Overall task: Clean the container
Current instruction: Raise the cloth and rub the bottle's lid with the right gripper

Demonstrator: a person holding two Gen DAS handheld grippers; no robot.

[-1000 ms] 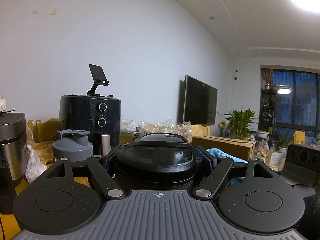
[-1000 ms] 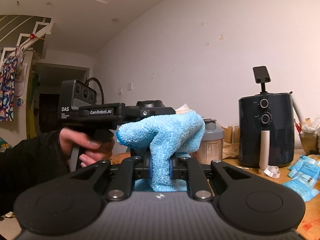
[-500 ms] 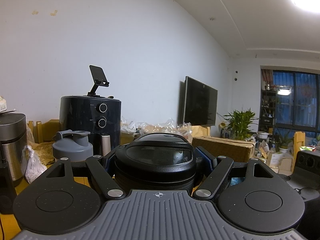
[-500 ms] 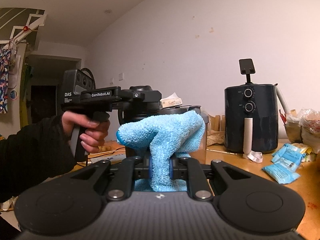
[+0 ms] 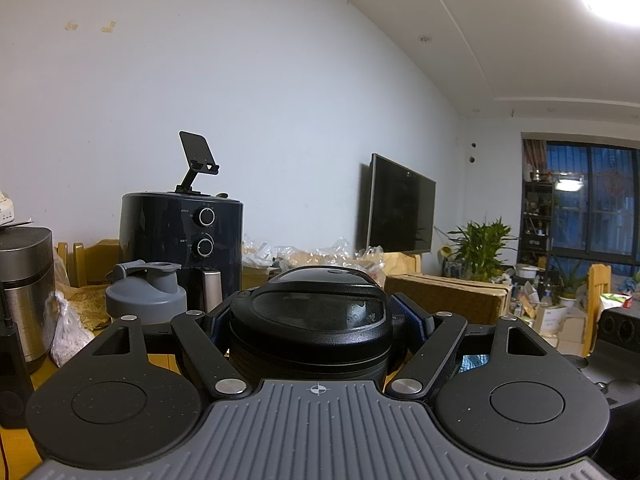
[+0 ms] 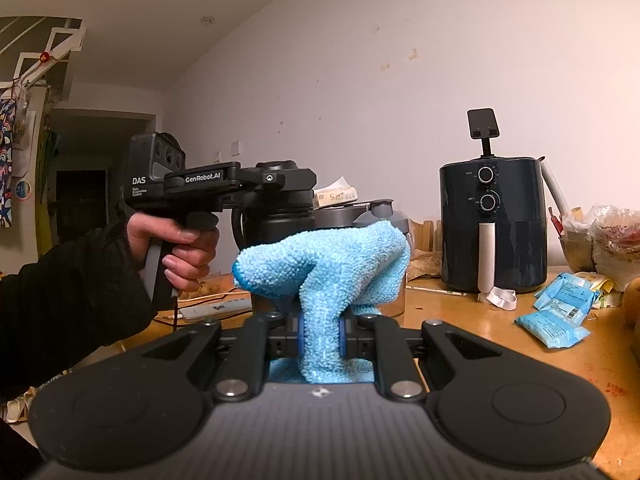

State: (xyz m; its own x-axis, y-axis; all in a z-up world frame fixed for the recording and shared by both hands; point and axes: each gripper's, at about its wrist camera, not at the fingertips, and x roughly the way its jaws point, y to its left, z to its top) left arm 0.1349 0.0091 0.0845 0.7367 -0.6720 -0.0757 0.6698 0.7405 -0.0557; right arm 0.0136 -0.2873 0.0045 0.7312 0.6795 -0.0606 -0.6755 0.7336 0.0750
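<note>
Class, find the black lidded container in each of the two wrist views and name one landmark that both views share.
Left wrist view: the black lidded container fills the lower centre, clamped in the left claw.
Right wrist view: it sits left of centre, behind the fluffy blue cloth.
Shared landmark: the dark two-dial air fryer.

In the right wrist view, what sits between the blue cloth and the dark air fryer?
The right wrist view shows a grey-lidded shaker bottle behind the blue cloth, then bare wooden table up to the air fryer.

Left tool [image 5: 316, 320] held level, jaws clamped wide; right tool [image 6: 320, 330] level, jaws pinched narrow; left hand [image 6: 176, 250] grips its handle.
</note>
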